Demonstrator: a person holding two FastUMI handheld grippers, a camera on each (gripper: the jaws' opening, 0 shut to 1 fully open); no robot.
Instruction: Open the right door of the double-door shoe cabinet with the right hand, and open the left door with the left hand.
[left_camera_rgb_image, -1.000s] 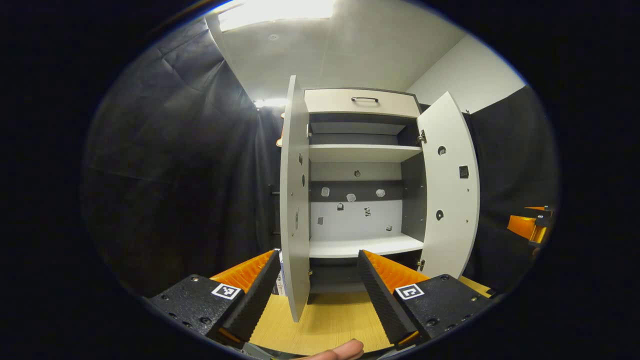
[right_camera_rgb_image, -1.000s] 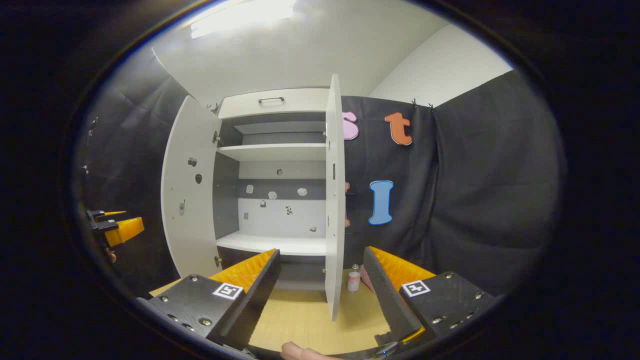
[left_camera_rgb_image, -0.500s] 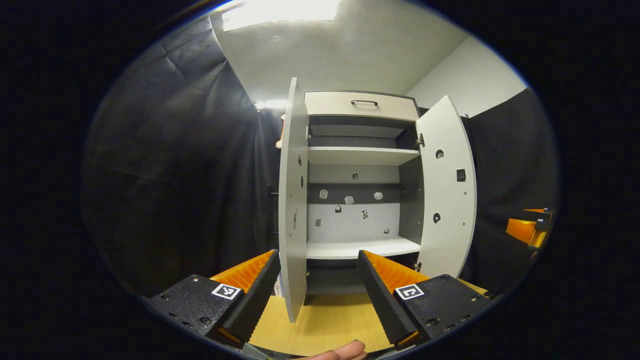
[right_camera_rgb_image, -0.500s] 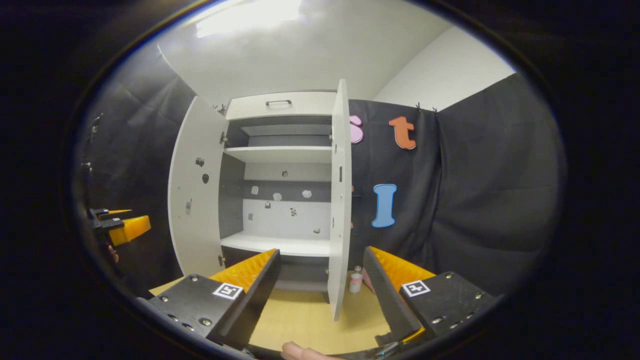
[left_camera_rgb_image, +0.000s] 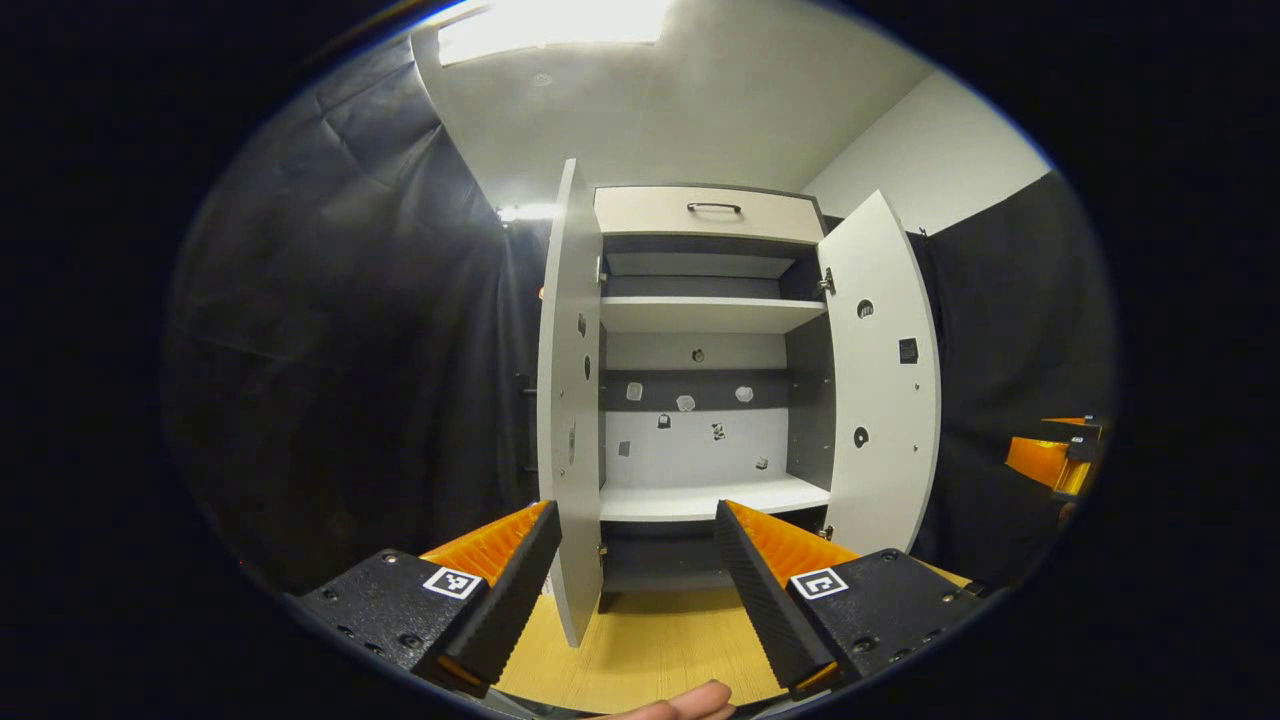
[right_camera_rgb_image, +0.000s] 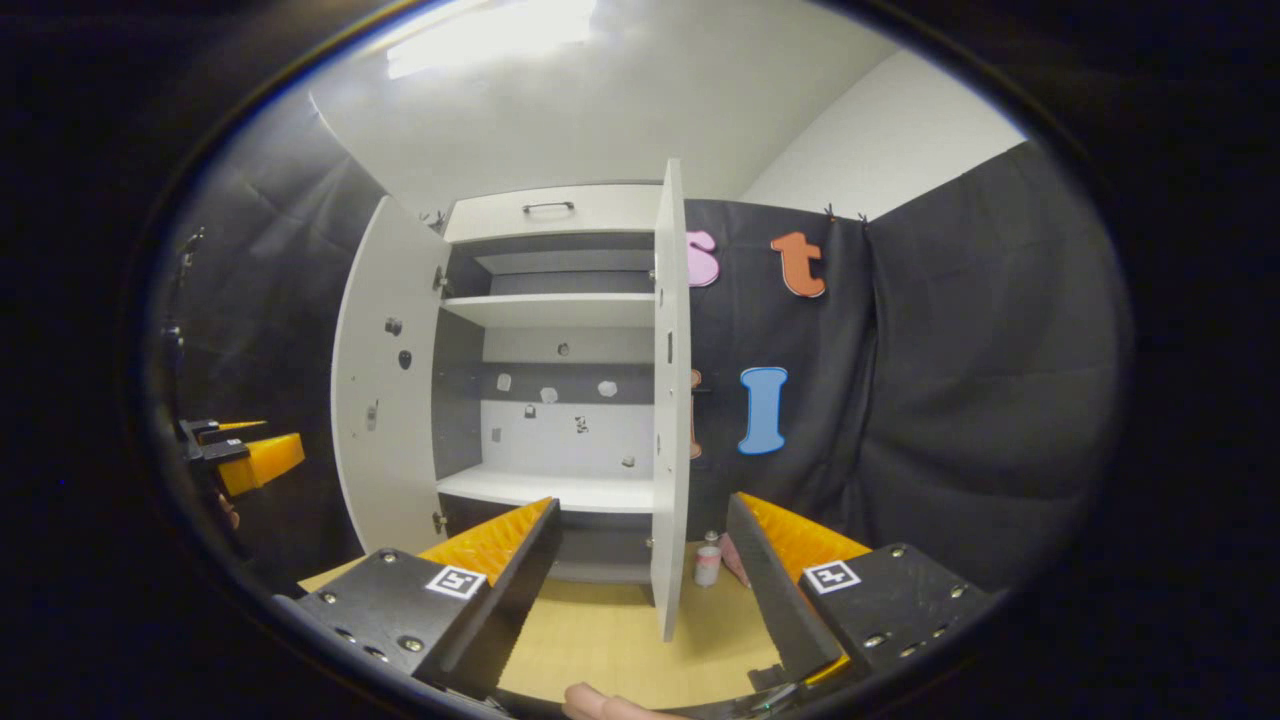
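Observation:
The white shoe cabinet (left_camera_rgb_image: 700, 500) stands with both doors swung out. In the left gripper view its left door (left_camera_rgb_image: 568, 400) is seen nearly edge-on, its lower corner between my open left gripper (left_camera_rgb_image: 635, 590) fingers, which do not press on it. The right door (left_camera_rgb_image: 880, 380) stands wide open. In the right gripper view the right door (right_camera_rgb_image: 670, 400) is edge-on above my open right gripper (right_camera_rgb_image: 640, 590), and the left door (right_camera_rgb_image: 385, 380) shows its inner face. Each gripper appears far off in the other's view: the right gripper (left_camera_rgb_image: 1050, 460), the left gripper (right_camera_rgb_image: 245, 460).
Inside are bare white shelves (right_camera_rgb_image: 550, 490) and a drawer with a dark handle (left_camera_rgb_image: 713, 207) on top. A small bottle (right_camera_rgb_image: 707, 565) stands on the wooden floor (right_camera_rgb_image: 610, 640) right of the cabinet. Black cloth walls flank both sides. A fingertip (left_camera_rgb_image: 690, 703) shows at the bottom edge.
In the left gripper view the cabinet has slid a little to the left and the left door looks slightly wider open. The right gripper view has only wobbled. Both grippers stay open.

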